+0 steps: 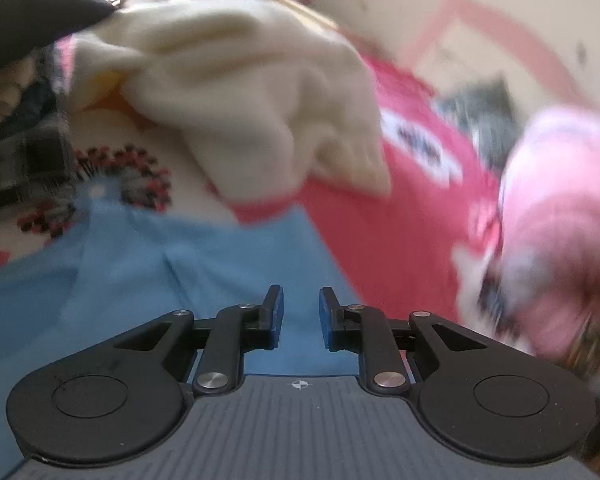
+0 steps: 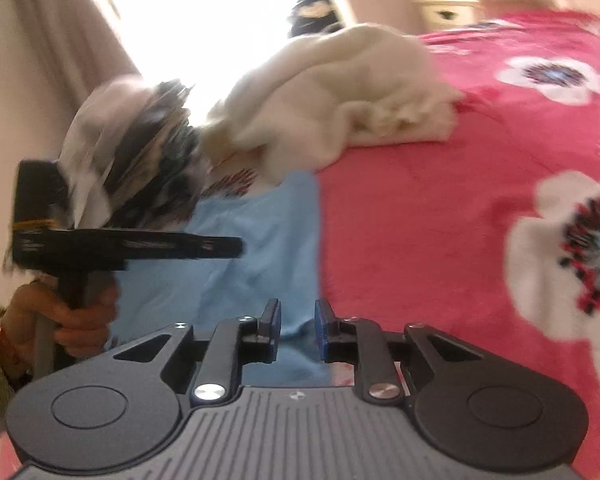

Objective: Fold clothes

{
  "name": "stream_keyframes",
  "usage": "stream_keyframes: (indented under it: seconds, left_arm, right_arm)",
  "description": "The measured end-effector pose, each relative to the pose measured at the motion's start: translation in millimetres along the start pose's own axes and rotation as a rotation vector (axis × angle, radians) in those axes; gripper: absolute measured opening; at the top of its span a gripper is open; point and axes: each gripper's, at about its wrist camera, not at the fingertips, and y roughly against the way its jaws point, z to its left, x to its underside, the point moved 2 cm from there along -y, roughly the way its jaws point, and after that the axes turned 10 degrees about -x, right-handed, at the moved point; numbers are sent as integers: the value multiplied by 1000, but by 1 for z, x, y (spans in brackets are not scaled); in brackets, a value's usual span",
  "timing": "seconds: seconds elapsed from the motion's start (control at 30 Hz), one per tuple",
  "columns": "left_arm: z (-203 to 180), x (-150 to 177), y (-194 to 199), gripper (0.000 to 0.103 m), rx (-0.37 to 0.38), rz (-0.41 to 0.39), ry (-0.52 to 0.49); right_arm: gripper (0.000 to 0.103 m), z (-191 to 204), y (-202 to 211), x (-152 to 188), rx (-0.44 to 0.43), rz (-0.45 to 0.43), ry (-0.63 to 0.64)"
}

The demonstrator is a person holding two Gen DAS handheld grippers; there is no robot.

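Below both grippers, a blue garment (image 1: 112,264) lies flat on the pink flowered bed (image 2: 440,240). Left gripper (image 1: 301,318) and right gripper (image 2: 297,330) hover over it, jaws slightly parted, gripping nothing. Beyond the blue garment sits a crumpled cream garment (image 2: 340,92).

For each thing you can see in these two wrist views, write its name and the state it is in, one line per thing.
left gripper: open, nothing between the fingers
right gripper: open, nothing between the fingers
blue garment: spread flat on the bed
cream garment: crumpled in a heap
patterned cloth: bunched up, blurred
pink floral bedspread: spread out under the clothes
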Motion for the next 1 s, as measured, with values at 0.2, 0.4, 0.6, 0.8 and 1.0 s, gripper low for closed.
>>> stream_keyframes:
  seconds: [0.2,0.4,0.6,0.8,1.0]
  left_arm:
    - [0,30,-8,19,-134,-32,-65]
    - [2,31,-7,19,-132,-52,-34]
    - [-1,37,-5,20,-129,-73,-52]
    - [0,41,16,24,-122,-123,-88]
    - [-18,61,29,25,-109,-120,-220]
  right_arm:
    - [17,0,-7,11,120,68,38]
    - [15,6,-25,7,149,88,81]
    - [17,-13,-8,5,177,46,-11]
    - [20,3,-9,-39,121,2,21]
    - [20,11,-97,-90,53,-8,50]
